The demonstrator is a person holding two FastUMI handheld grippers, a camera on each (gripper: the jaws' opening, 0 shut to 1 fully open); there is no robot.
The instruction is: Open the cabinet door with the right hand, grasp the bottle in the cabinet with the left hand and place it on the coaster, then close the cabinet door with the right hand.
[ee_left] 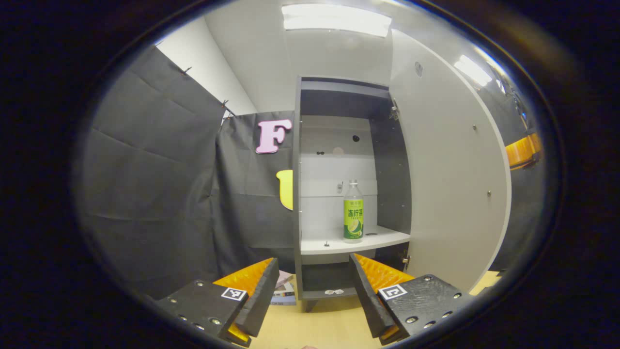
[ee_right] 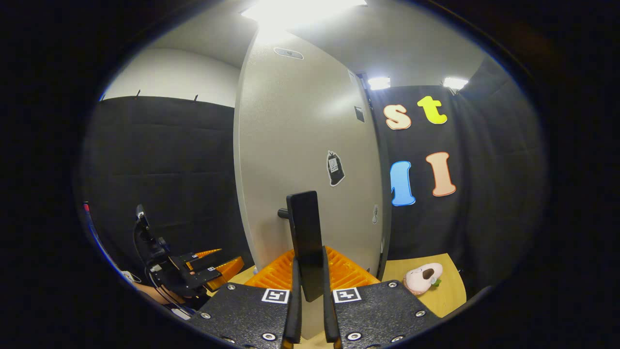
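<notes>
The cabinet (ee_left: 297, 194) stands open ahead in the left gripper view, its grey door (ee_left: 450, 194) swung out to the right. A clear bottle (ee_left: 353, 211) with a green label stands upright on the white shelf (ee_left: 348, 241). My left gripper (ee_left: 315, 278) is open, low in front of the cabinet and short of the bottle. In the right gripper view my right gripper (ee_right: 308, 276) is shut on the door's black handle (ee_right: 305, 232), against the door's outer face (ee_right: 300, 145). The left gripper (ee_right: 203, 266) also shows at the lower left there, held by a hand.
Black cloth walls close the booth on the left and behind. The wooden tabletop (ee_left: 315, 325) runs under the cabinet. Some flat printed items (ee_left: 284, 291) lie at the cabinet's foot. A small pink plush toy (ee_right: 423, 277) lies on the table right of the door.
</notes>
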